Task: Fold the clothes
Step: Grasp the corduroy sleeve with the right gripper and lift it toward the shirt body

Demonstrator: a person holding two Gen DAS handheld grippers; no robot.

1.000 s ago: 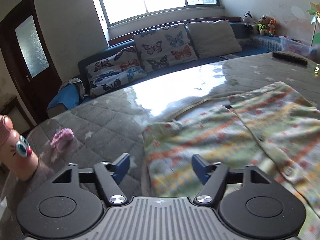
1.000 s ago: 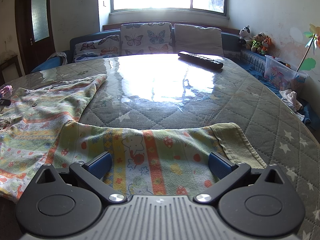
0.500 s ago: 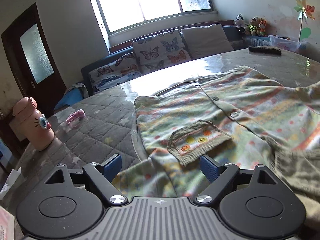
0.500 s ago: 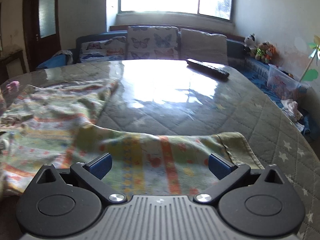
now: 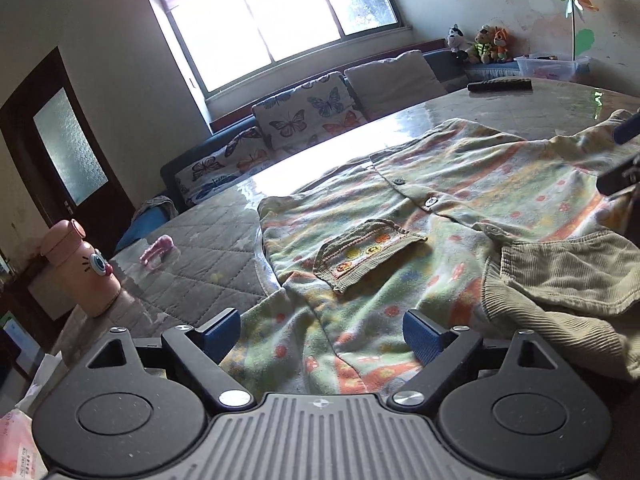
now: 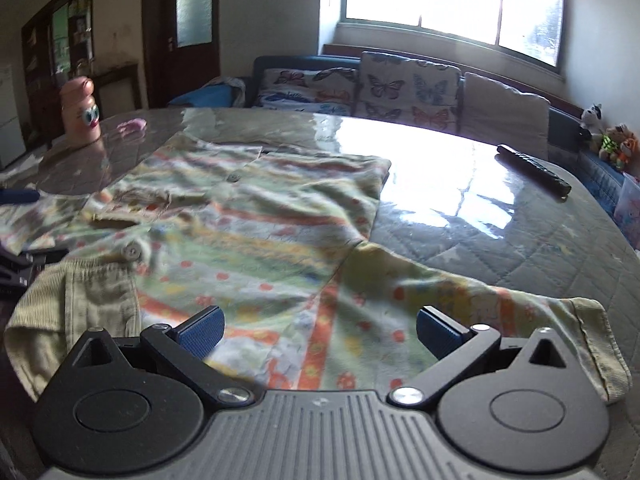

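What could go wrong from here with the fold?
1. Both the left gripper and the right gripper are open over the shirt, so a grab may pinch only the top layer.
2. The collar is bunched; folding now could lock in wrinkles.
3. The pink bottle stands near the table edge; a wide sleeve sweep might knock it.

pink bottle (image 5: 78, 268), pink toy (image 5: 157, 249), remote (image 6: 534, 169) on quilted table (image 6: 500, 240); butterfly cushions (image 5: 308, 110) behind

left tool (image 5: 321, 330) and right tool (image 6: 319, 327): black linkage arms, blue pads, silver screws, ribbed grey housing.
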